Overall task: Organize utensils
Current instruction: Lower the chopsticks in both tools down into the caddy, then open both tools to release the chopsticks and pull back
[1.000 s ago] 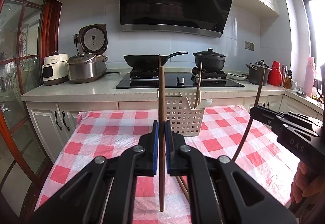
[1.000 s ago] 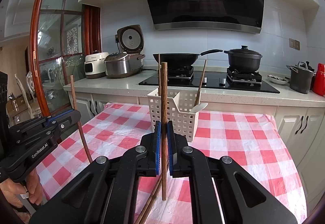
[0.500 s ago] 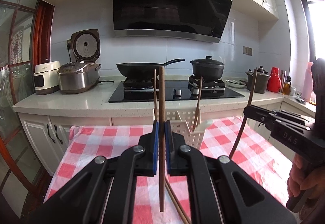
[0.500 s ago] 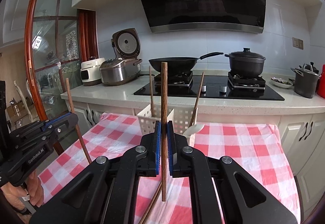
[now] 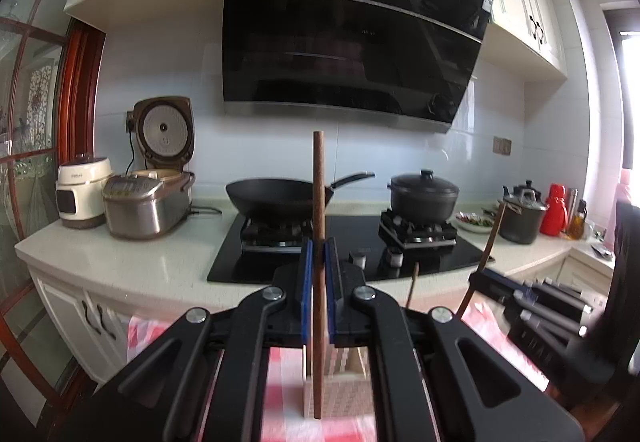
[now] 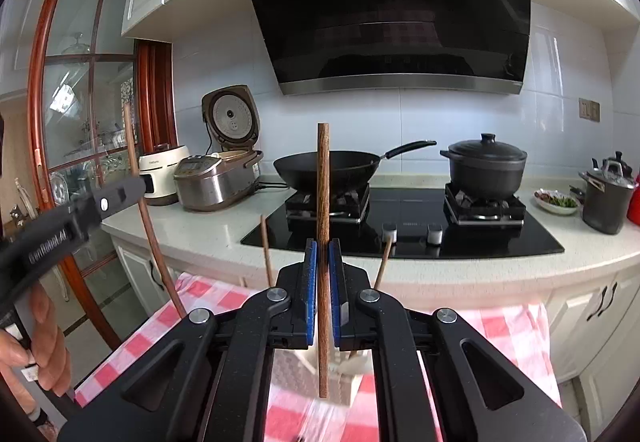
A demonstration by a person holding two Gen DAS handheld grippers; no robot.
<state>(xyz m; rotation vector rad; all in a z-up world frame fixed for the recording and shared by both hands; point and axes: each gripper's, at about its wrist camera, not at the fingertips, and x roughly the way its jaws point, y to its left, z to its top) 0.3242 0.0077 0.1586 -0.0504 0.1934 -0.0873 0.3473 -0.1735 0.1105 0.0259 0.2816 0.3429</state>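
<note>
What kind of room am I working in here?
A home kitchen, most likely: a black wok and lidded pot sit on a gas hob under a range hood, with a rice cooker on the counter.

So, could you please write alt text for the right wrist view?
The right tongs grip a wooden chopstick upright above a white basket on a red checked tablecloth. The left tongs, at left, hold another chopstick.

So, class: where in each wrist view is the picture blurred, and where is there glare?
Left wrist view: checked tablecloth and right claw smeared; window glare at right edge. Right wrist view: cloth blurred low down; chopstick sharp.
</note>
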